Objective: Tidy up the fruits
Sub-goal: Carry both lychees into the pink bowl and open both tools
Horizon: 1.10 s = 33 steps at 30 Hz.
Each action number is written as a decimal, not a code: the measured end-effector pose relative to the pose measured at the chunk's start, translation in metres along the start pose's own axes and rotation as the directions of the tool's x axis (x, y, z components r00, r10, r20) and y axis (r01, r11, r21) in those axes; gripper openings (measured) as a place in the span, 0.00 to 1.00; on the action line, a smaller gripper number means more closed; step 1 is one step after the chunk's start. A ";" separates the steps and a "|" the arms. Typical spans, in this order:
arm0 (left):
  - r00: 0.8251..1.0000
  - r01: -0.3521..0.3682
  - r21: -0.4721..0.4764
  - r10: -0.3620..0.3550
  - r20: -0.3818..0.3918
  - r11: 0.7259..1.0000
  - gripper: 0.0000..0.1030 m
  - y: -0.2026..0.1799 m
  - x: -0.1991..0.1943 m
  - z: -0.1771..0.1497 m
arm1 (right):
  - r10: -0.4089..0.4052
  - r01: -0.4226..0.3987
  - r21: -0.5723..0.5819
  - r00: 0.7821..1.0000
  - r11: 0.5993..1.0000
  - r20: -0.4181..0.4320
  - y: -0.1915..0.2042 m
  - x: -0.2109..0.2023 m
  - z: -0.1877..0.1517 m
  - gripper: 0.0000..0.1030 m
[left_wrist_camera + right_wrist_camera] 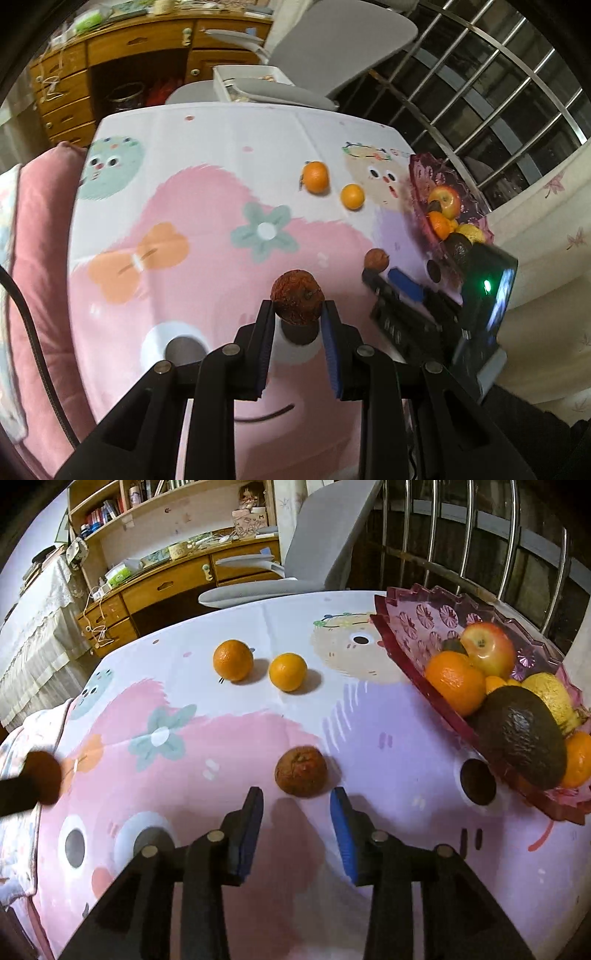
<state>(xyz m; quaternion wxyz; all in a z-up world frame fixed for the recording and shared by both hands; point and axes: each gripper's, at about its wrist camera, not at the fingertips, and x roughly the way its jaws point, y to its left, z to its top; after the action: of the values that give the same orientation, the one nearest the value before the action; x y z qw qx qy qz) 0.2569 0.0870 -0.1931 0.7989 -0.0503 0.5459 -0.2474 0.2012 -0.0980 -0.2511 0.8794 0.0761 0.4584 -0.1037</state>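
Observation:
My left gripper [297, 308] is shut on a brown shrivelled fruit [297, 301] and holds it above the tablecloth; it shows at the left edge of the right wrist view [43, 777]. My right gripper [296, 798] is open, just short of a second brown shrivelled fruit [301, 771] on the cloth, also seen in the left wrist view [376, 259]. Two oranges [233, 660] [287, 672] lie farther back. A pink glass fruit bowl [413, 614] at the right holds an apple [487, 648], oranges, an avocado [524, 736] and a lemon.
The table wears a pink cartoon tablecloth [229, 738]. A grey chair [317, 554] and a wooden desk [166, 587] stand behind it, metal window bars [509, 535] at back right. A pink cushion [40, 258] lies along the table's left edge.

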 end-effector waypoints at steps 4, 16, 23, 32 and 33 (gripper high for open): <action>0.999 -0.033 -0.021 0.034 0.004 0.999 0.23 0.003 -0.008 -0.007 | -0.017 0.018 -0.047 1.000 0.999 0.020 0.010 0.007 0.007 0.37; 0.985 -0.153 -0.192 0.165 0.050 0.969 0.23 -0.034 -0.017 -0.007 | 0.182 -0.180 -0.239 0.983 0.954 -0.015 0.013 -0.021 0.021 0.28; 0.969 -0.162 -0.253 0.202 0.140 0.954 0.23 -0.100 -0.030 -0.001 | 0.327 -0.327 -0.364 0.943 0.872 -0.063 -0.017 -0.083 0.030 0.28; 0.966 -0.114 -0.264 0.169 0.196 0.958 0.23 -0.182 -0.014 0.000 | 0.361 -0.349 -0.471 0.930 0.810 -0.069 -0.093 -0.131 0.041 0.28; 0.967 -0.107 -0.260 0.162 0.198 0.960 0.23 -0.192 -0.010 0.000 | 0.356 -0.347 -0.469 0.932 0.812 -0.074 -0.102 -0.133 0.043 0.28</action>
<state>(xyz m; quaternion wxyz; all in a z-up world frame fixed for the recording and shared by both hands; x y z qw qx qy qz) 0.1891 -0.0761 -0.1174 0.8564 -0.1389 0.4838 -0.1151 0.1357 -0.1920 -0.1215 0.8789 -0.0588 0.4400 0.1749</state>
